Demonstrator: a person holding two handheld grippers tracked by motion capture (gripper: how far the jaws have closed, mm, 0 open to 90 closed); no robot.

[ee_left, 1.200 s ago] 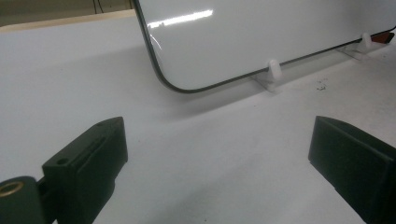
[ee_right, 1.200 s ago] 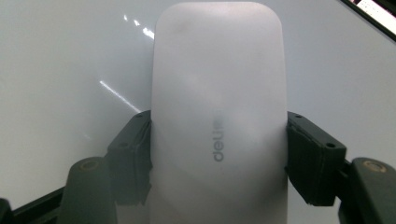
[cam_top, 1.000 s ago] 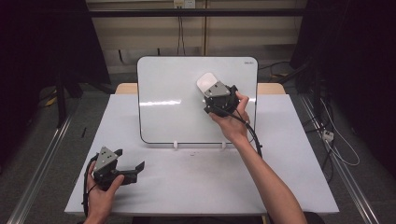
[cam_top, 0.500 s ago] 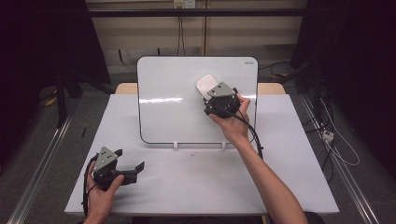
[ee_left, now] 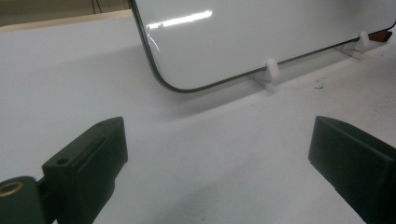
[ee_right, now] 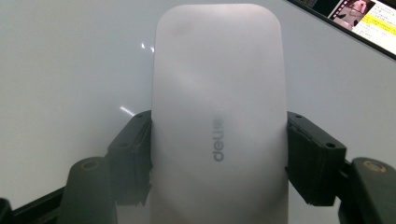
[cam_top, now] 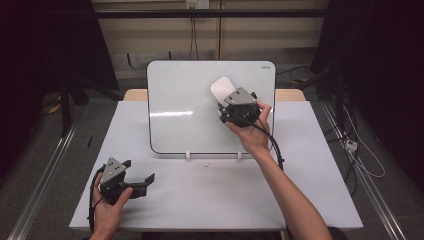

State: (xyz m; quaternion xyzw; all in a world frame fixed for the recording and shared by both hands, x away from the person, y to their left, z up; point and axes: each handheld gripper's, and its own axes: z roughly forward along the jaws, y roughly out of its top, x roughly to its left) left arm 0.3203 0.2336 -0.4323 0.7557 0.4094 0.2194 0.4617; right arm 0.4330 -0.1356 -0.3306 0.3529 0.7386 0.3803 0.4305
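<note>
Near edge of the white table (cam_top: pixel 210 200): left hand (cam_top: pixel 107 207) grips the left gripper (cam_top: pixel 142 182) low over the near-left part of the tabletop, body with grey three-cornered plate on top, jaws pointing toward the table's right. In the left gripper view the two black jaws stand wide apart with bare tabletop between them, nothing held; ahead of them the lower left corner of the whiteboard (ee_left: pixel 261 37) and one of its white clip feet (ee_left: pixel 270 70) resting on the table. Farther back, the whiteboard (cam_top: pixel 190 110) stands propped near the table's far edge on two small white feet, dark-rimmed, surface blank with a bright glare streak at left of centre. Right forearm reaches from the near right edge diagonally up to the board; right hand (cam_top: pixel 250 132) holds the right gripper (cam_top: pixel 227 102) against the board's upper right area, cable trailing down along the wrist. Right gripper view: jaws closed onto the two long sides of a white rounded-rectangle eraser (ee_right: pixel 219 116), grey "deli" lettering on its back, eraser lying flat on the board face. In the high view the eraser (cam_top: pixel 221 89) protrudes beyond the gripper toward the board's upper edge. Beyond the table: wall, hanging cables, dark curtains on both sides
</note>
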